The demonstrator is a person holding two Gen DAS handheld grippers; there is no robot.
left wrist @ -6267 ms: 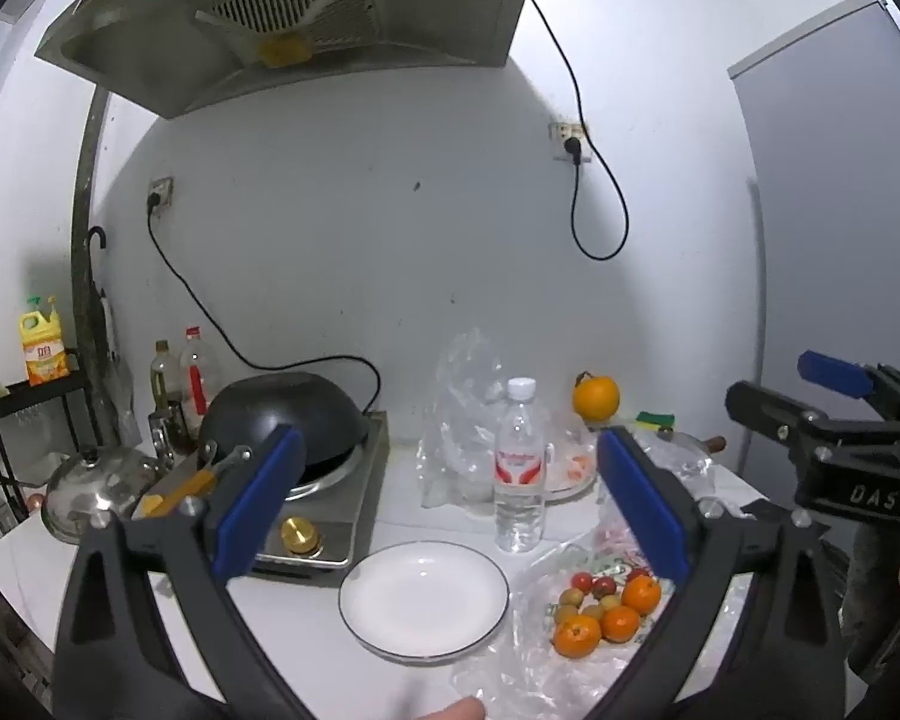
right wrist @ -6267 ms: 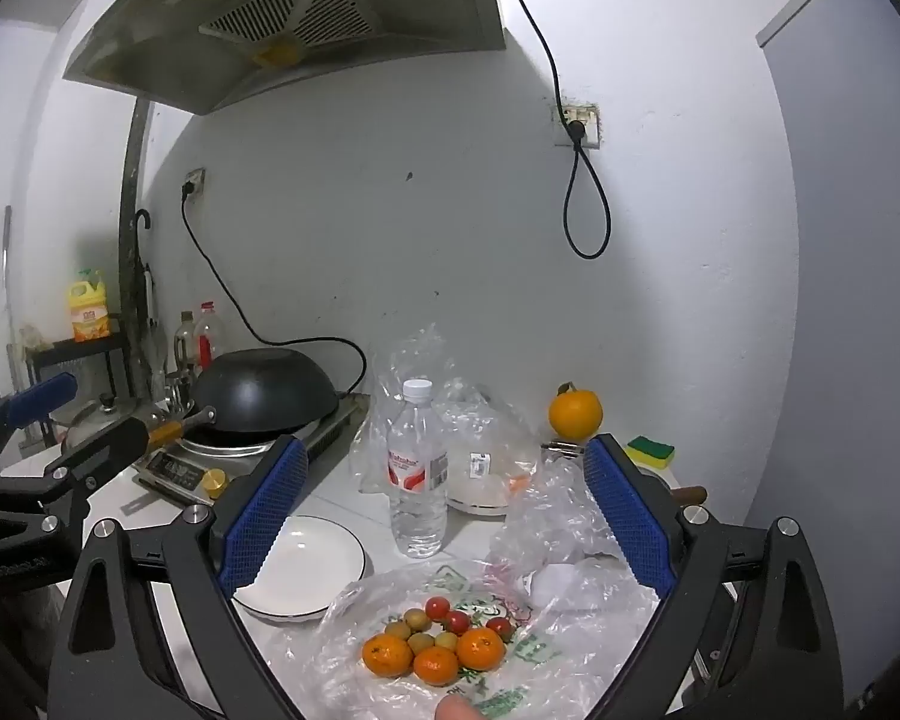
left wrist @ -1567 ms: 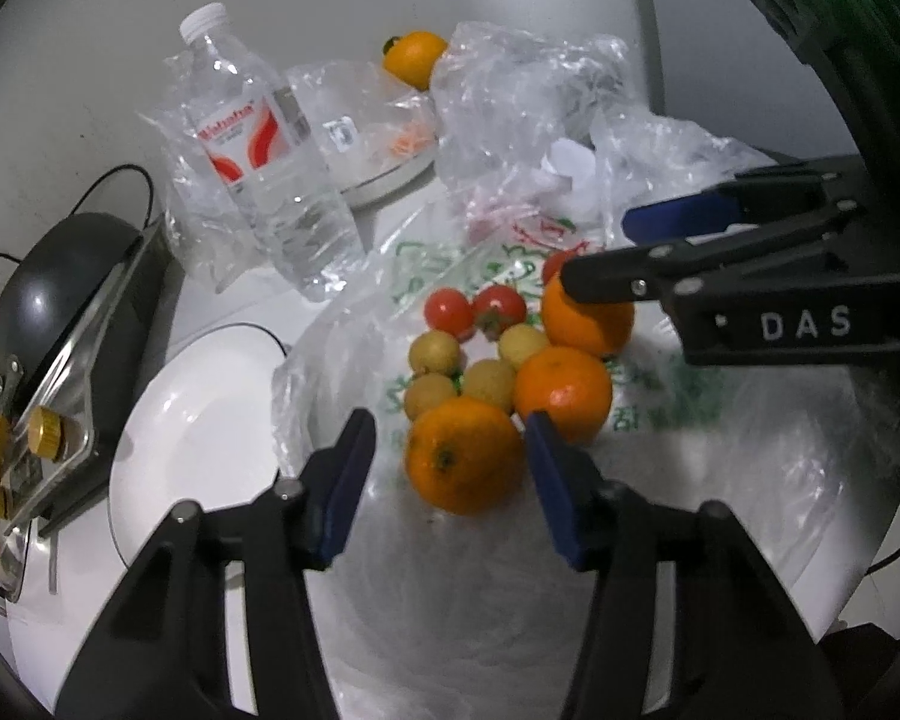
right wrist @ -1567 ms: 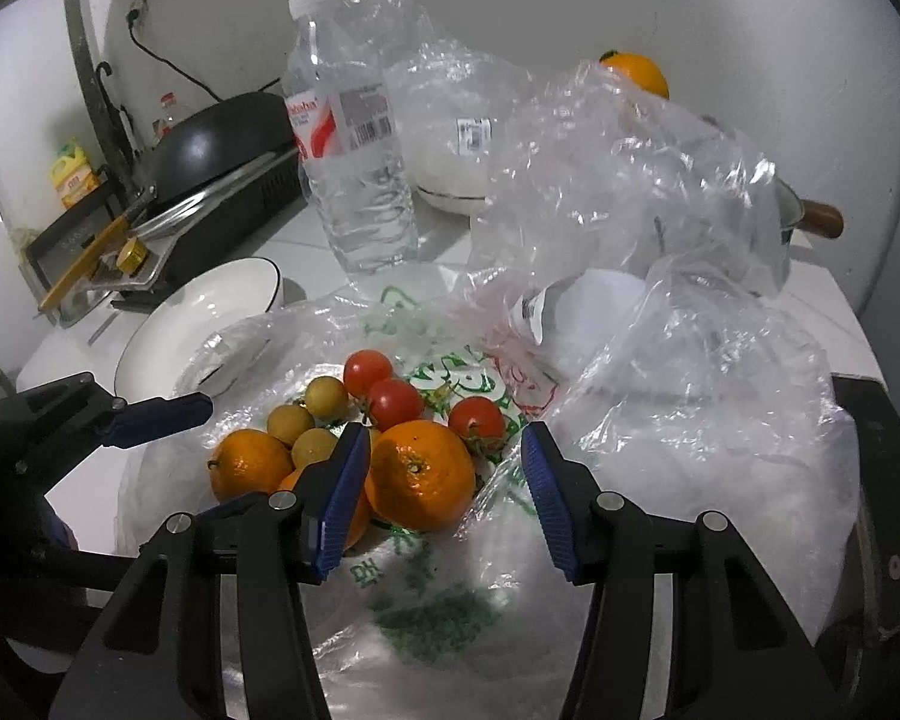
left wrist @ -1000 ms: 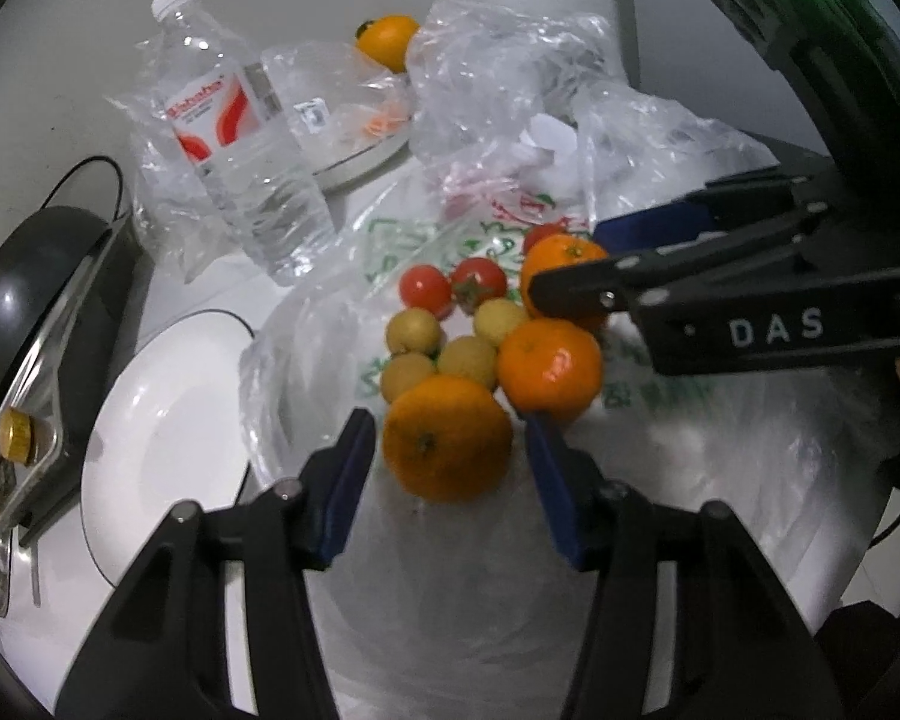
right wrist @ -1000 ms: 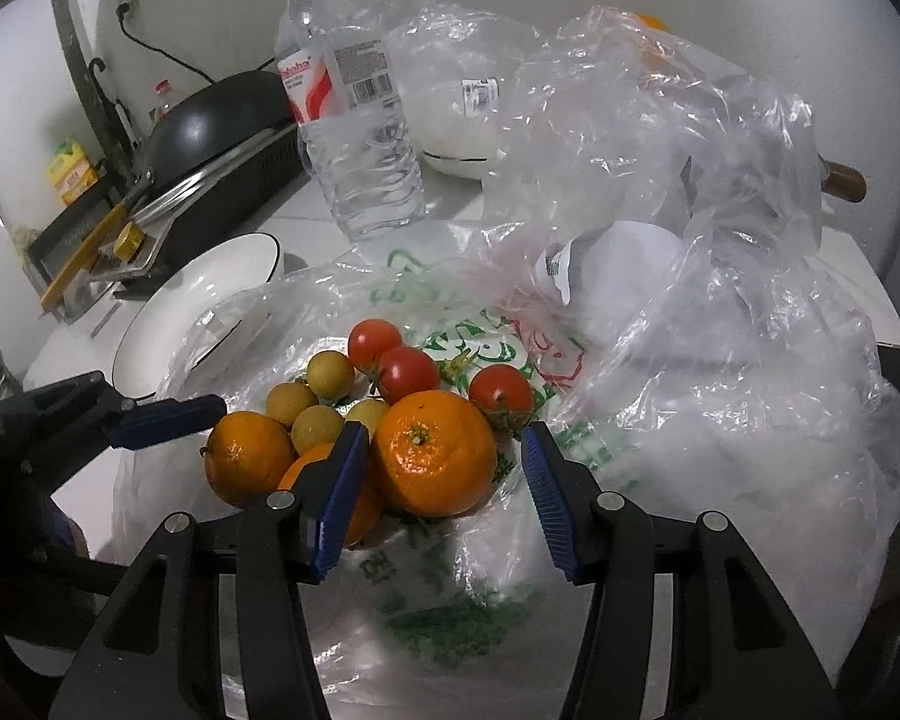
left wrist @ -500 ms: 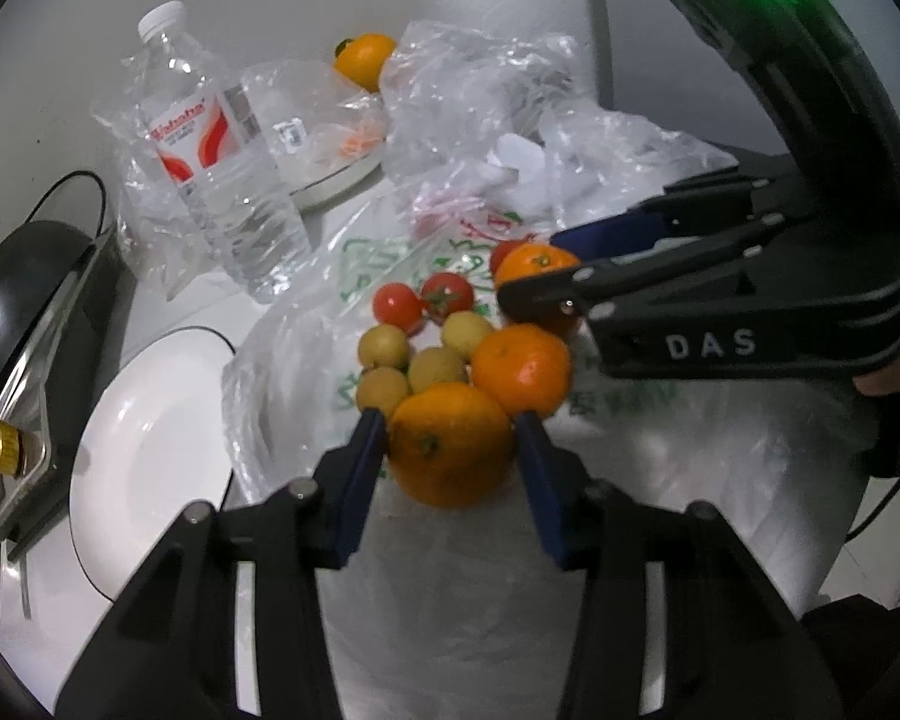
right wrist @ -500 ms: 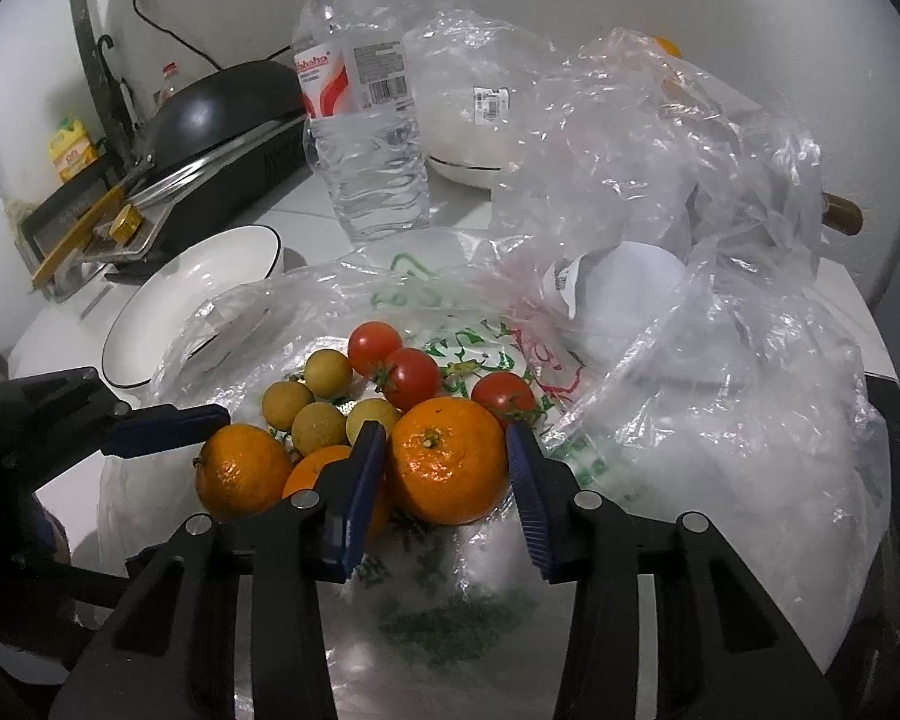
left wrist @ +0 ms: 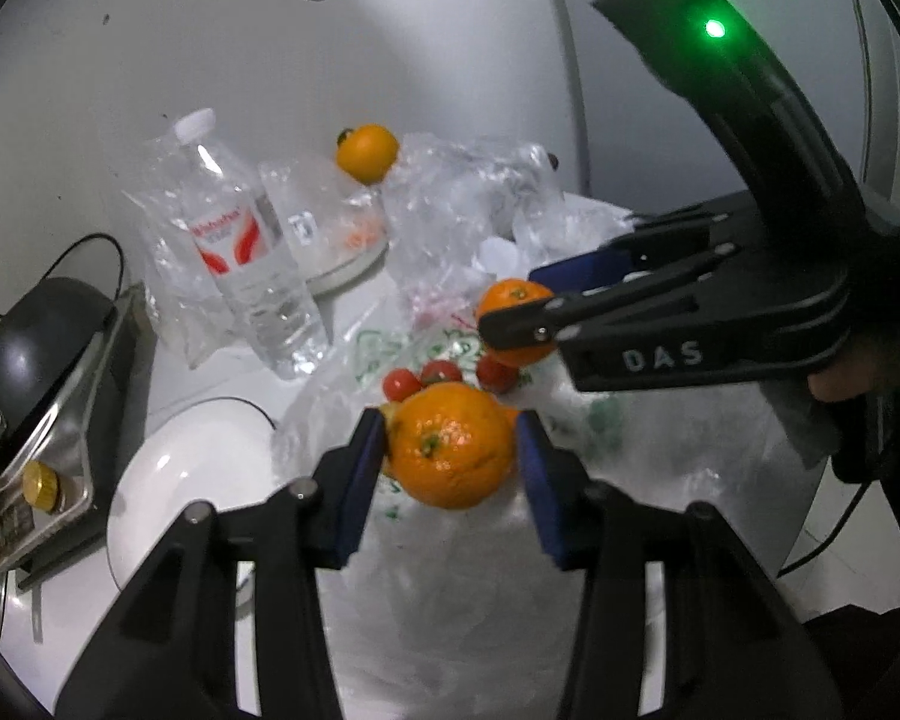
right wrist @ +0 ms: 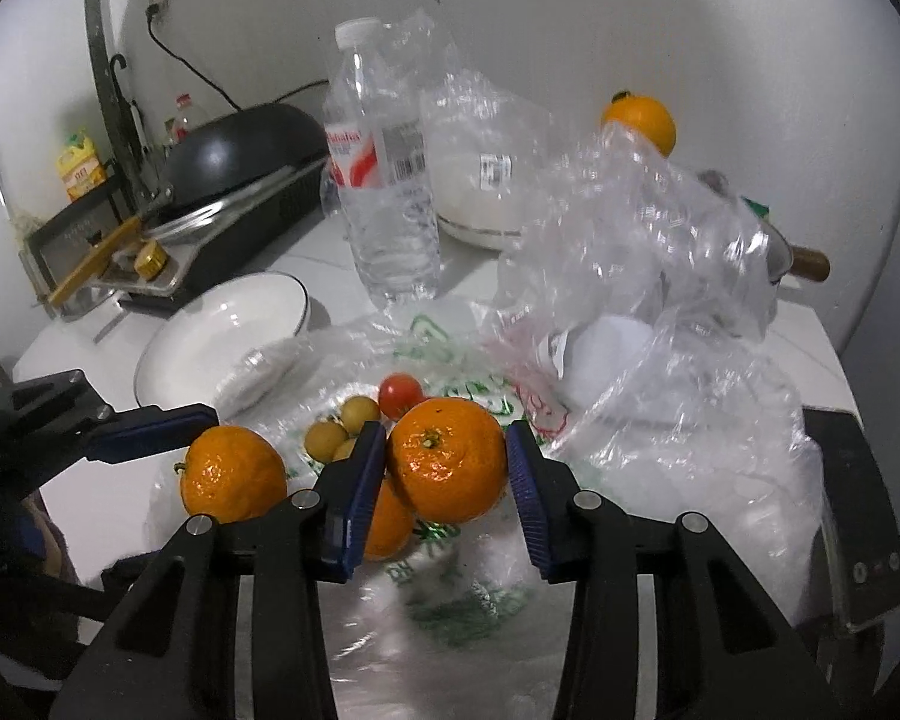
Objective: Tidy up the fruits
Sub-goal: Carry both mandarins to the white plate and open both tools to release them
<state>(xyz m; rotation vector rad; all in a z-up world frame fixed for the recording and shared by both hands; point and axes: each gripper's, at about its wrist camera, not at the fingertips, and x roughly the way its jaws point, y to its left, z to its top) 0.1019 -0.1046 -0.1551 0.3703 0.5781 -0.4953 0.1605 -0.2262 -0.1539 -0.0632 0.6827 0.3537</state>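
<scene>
My left gripper (left wrist: 450,450) is shut on an orange (left wrist: 450,447) and holds it above the open plastic bag (left wrist: 450,588). My right gripper (right wrist: 447,468) is shut on a second orange (right wrist: 447,459), also lifted; it shows in the left wrist view (left wrist: 513,312). The left gripper's orange shows in the right wrist view (right wrist: 231,474). On the bag lie a third orange (right wrist: 387,525), cherry tomatoes (left wrist: 402,384) and small yellow fruits (right wrist: 327,441). An empty white plate (right wrist: 210,336) sits left of the bag.
A water bottle (right wrist: 384,180) stands behind the bag. Crumpled plastic bags (right wrist: 642,252) and a wrapped dish (right wrist: 480,204) lie at the back right, with another orange (right wrist: 639,123) behind. A wok on a stove (right wrist: 240,162) stands at the left.
Both grippers closed on an orange each and lifted them off the bag. The cameras have risen and tilted up.
</scene>
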